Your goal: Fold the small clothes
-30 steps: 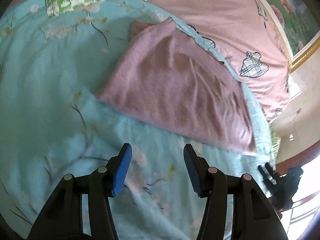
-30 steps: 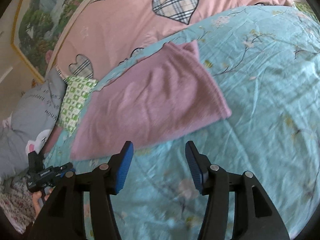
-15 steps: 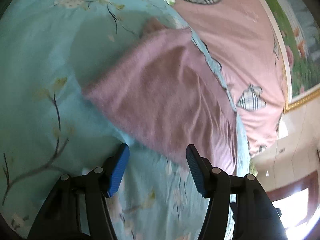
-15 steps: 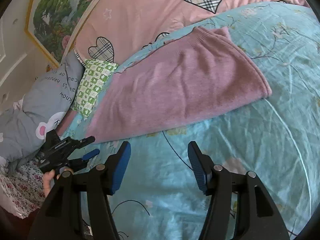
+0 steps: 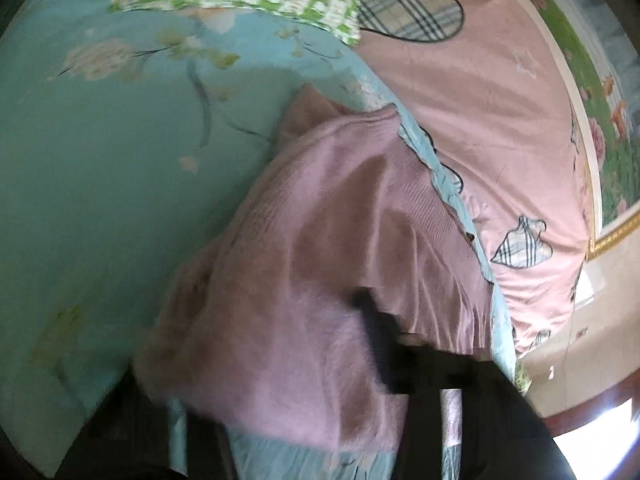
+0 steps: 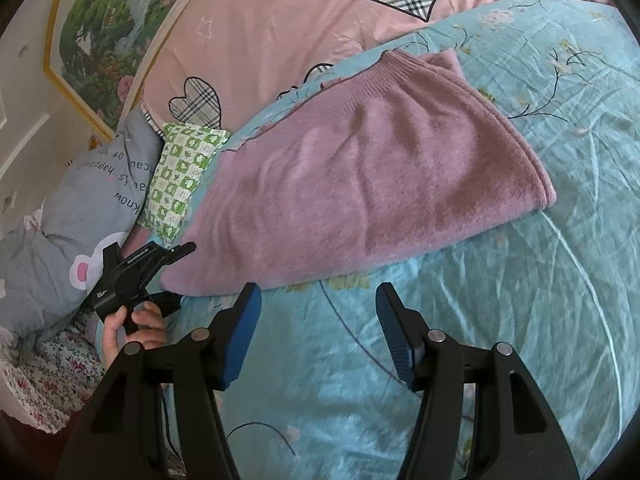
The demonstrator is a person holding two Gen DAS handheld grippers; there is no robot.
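A pink knit garment point(image 6: 360, 184) lies flat on the blue floral sheet point(image 6: 520, 320). In the right wrist view my left gripper point(image 6: 178, 276), held by a hand point(image 6: 136, 328), is at the garment's left corner, one finger above and one below it. Its jaws are closing with that corner between them and still stand apart. In the left wrist view the garment point(image 5: 340, 220) drapes over my left gripper point(image 5: 260, 332) and hides its pads; only the right finger point(image 5: 376, 320) shows as a dark shape. My right gripper point(image 6: 318, 296) is open above the bare sheet just short of the near hem.
A green checked pillow point(image 6: 180, 176) and a grey printed pillow point(image 6: 80, 200) lie at the left. A pink duvet with plaid hearts point(image 6: 280, 20) lies behind the garment. A framed landscape painting point(image 6: 108, 32) hangs on the wall beyond.
My left gripper moved forward onto the garment's corner; its jaws narrowed and cloth now covers them. My right gripper crept slightly nearer the hem and kept its opening.
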